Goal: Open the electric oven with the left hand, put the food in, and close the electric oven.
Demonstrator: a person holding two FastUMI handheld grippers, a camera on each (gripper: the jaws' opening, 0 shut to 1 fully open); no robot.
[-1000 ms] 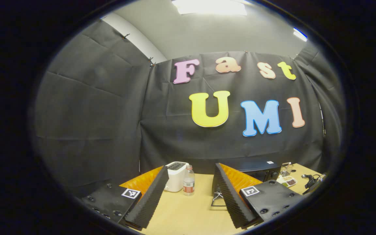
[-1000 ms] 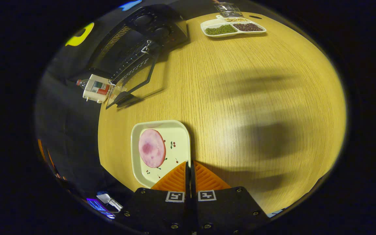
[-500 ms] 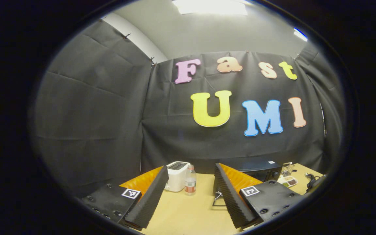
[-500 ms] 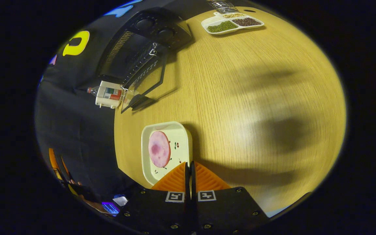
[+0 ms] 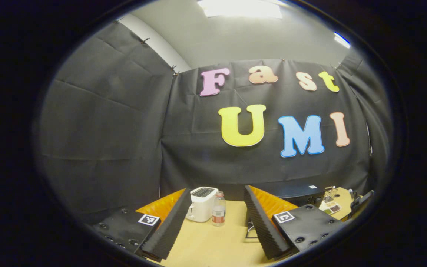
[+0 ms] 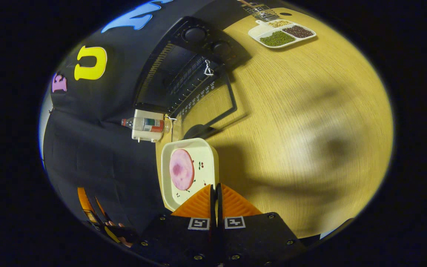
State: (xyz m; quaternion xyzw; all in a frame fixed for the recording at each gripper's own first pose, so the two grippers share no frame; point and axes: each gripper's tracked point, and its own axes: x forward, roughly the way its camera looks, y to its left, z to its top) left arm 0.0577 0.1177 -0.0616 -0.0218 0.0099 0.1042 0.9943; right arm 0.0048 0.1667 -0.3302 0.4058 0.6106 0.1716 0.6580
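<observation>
The right gripper (image 6: 215,189) is pinching the near edge of the plate (image 6: 206,148), with its jaws pressed together on the rim. A round slice of ham (image 6: 181,169) is lying on the plate. The plate is hanging above the wooden table (image 6: 291,111), near the oven (image 6: 184,63), whose door (image 6: 208,105) is lying open. The left gripper (image 5: 215,222) is standing with its jaws spread wide and holding nothing, pointing toward a toaster (image 5: 201,203) and a bottle (image 5: 218,209).

Both grippers have black screwed bodies with square coded markers and orange fingers (image 6: 198,202), ribbed black pads (image 5: 261,218) inside
</observation>
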